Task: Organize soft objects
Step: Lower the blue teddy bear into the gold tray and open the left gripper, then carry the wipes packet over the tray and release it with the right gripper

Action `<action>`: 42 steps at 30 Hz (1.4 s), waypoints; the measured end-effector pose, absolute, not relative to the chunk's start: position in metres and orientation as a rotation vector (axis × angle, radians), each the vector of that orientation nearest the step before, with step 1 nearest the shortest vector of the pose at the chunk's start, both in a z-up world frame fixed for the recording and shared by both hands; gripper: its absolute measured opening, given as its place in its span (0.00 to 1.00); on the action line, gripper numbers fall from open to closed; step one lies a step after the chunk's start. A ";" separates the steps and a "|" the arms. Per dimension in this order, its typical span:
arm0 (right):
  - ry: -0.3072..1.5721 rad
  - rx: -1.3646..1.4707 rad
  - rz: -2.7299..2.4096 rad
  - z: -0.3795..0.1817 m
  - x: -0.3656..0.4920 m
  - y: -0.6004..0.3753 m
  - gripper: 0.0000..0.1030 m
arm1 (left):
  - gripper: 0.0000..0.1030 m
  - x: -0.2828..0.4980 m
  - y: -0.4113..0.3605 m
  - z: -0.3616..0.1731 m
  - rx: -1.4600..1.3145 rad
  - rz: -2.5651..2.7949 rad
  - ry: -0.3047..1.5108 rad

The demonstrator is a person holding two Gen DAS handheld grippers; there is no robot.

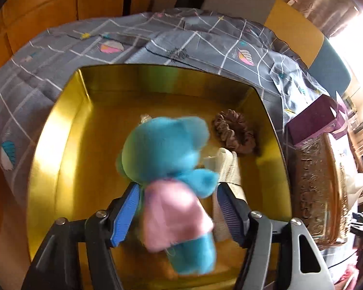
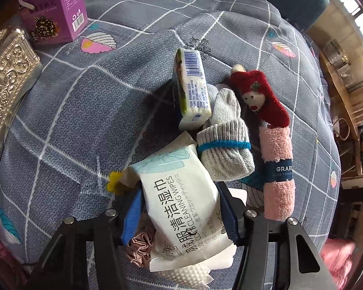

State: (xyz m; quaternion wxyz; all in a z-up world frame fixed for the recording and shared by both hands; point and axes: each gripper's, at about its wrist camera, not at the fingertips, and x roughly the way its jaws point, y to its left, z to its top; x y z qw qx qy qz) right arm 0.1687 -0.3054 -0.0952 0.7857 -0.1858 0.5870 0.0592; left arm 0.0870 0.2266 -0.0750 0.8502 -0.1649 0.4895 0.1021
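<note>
Partway done, by my read. The gold box [image 1: 60, 145] already held a brown scrunchie [image 1: 234, 130] and a ribbed cloth [image 1: 226, 169]. A blue plush [image 1: 171, 169] hung over the box, blurred, between the left gripper's [image 1: 179, 207] spread jaws — pads looked clear of it, so released. Still out on the bedspread [image 2: 84, 111]: tissue pack [image 2: 191, 87], grey socks [image 2: 225, 145], red sock [image 2: 259, 96], pink towel [image 2: 278, 169], pink scrunchie [image 2: 139, 249]. Right gripper [image 2: 181, 215] was clamped on the wipes pack [image 2: 181, 207] — both pads pressed its sides.
</note>
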 end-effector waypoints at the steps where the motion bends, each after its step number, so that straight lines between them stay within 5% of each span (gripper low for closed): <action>1: 1.261 -0.398 0.115 -0.094 0.168 -0.304 0.56 | 0.66 0.085 0.227 -0.075 -0.340 0.226 1.023; 13: 1.184 -0.089 0.078 -0.046 0.159 -0.300 0.52 | 0.68 0.052 0.201 -0.055 -0.164 0.199 0.897; 26: 1.096 0.195 -0.022 -0.007 0.242 -0.263 0.52 | 0.68 0.034 0.177 -0.047 -0.089 0.135 0.861; 42: 0.878 0.047 0.545 0.077 0.253 -0.050 0.53 | 0.68 0.023 0.172 -0.047 -0.010 0.105 0.830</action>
